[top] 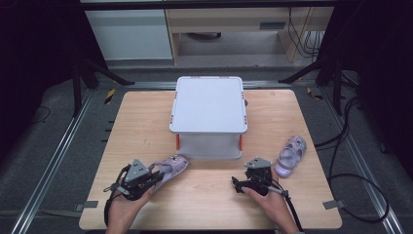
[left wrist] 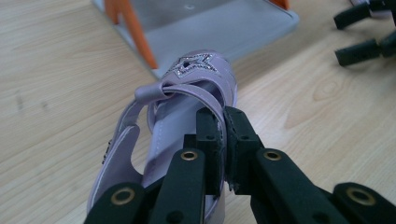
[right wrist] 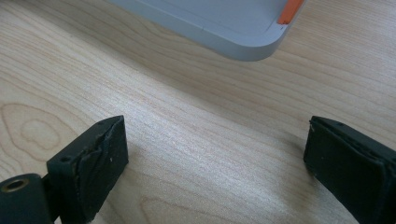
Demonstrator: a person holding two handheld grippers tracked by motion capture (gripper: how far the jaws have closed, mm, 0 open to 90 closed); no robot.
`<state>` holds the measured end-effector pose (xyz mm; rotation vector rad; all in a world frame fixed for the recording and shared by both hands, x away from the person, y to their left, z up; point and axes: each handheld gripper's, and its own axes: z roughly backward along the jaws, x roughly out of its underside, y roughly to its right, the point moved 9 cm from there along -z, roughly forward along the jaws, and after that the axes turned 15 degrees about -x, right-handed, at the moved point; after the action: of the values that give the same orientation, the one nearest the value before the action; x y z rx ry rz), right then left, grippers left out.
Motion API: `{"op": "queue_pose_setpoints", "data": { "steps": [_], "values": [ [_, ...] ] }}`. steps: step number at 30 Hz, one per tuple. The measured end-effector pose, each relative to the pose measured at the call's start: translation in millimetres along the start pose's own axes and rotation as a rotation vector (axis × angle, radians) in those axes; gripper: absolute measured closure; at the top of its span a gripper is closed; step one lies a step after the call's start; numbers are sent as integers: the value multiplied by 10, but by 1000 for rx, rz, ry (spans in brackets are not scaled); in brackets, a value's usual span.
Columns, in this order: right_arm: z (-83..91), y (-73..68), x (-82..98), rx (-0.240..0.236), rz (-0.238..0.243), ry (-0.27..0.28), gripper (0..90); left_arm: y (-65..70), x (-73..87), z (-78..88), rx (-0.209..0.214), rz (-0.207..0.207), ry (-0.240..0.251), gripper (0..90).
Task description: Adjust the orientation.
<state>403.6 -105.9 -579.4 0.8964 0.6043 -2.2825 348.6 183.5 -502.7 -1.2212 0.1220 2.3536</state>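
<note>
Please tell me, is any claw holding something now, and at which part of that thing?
The left claw is shut on the lilac sandal, pinching its side strap. The right claw is open over bare table, holding nothing.

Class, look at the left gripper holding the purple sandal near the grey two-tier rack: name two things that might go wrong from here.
1. The left gripper pinches only a thin strap of the purple sandal, so the shoe may swing or slip free when lifted.
2. The sandal's toe sits close to the grey rack and its orange post; it might catch there if moved forward.
</note>
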Motion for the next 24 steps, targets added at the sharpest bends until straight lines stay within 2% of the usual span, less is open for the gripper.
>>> {"op": "queue_pose_setpoints", "data": {
  "steps": [2,3,4,7,11,15,19,20,21,22,24],
  "values": [
    [0,0,0,0,-1,0,66,113,-9,-45,17,-17,-5,848],
    [0,0,0,0,0,0,66,229,-17,-91,47,-15,-10,847],
    [0,0,0,0,0,0,66,229,-17,-91,47,-15,-10,847],
    [0,0,0,0,-1,0,66,401,-31,-139,84,-21,-16,847],
    [0,0,1,0,-1,0,66,583,-35,-170,103,-44,-26,843],
    [0,0,0,0,-1,0,66,760,47,-220,123,-69,-56,827],
    [0,-1,0,0,-1,0,66,793,76,-235,120,-73,-59,792],
    [0,0,0,0,-1,0,66,788,81,-239,114,-77,-60,756],
    [0,0,0,0,-1,0,66,781,84,-242,110,-72,-60,623],
    [0,0,0,0,-1,0,66,769,77,-235,106,-53,-55,623],
    [0,0,0,0,0,0,65,755,65,-200,113,-30,-49,563]
  ]
}}
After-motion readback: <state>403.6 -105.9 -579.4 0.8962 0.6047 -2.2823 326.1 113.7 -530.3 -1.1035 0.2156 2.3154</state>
